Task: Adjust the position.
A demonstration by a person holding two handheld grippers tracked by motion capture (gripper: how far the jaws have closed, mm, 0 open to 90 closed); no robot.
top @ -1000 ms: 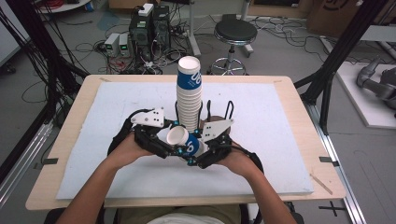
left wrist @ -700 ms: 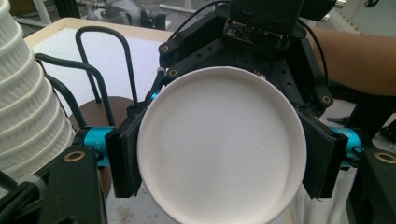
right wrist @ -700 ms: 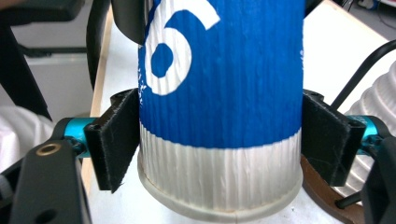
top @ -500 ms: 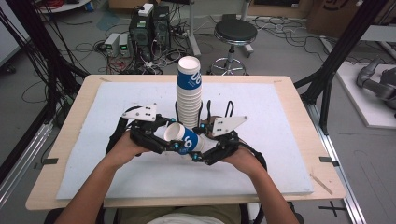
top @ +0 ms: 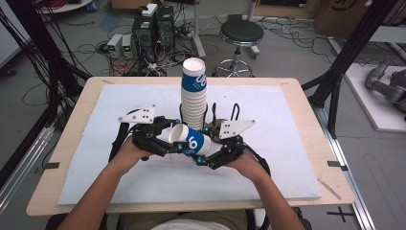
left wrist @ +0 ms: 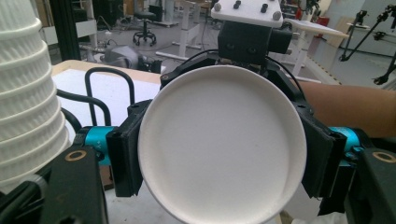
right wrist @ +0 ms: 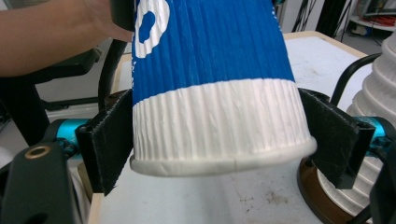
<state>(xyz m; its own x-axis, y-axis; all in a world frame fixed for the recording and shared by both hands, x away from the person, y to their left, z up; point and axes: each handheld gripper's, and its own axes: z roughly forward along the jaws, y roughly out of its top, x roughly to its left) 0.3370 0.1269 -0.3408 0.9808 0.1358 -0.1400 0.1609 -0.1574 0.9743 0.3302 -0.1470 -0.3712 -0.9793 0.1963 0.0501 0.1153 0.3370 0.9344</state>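
Left gripper (top: 165, 143) clamps the ribbed paper cup (top: 191, 141) sideways, near the cup stack (top: 194, 96). The right gripper's (top: 210, 155) jaws, just opening, loosely flank its rim (probably a handover).

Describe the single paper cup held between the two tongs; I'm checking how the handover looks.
The paper cup is ribbed, blue with a white logo and a white band at its rolled rim. It lies on its side, lifted, in front of the stack of cups. The left tongs, jaws just closing, clamp its white round base end. The right tongs, jaws just opening, flank the rim end; contact there is unclear.
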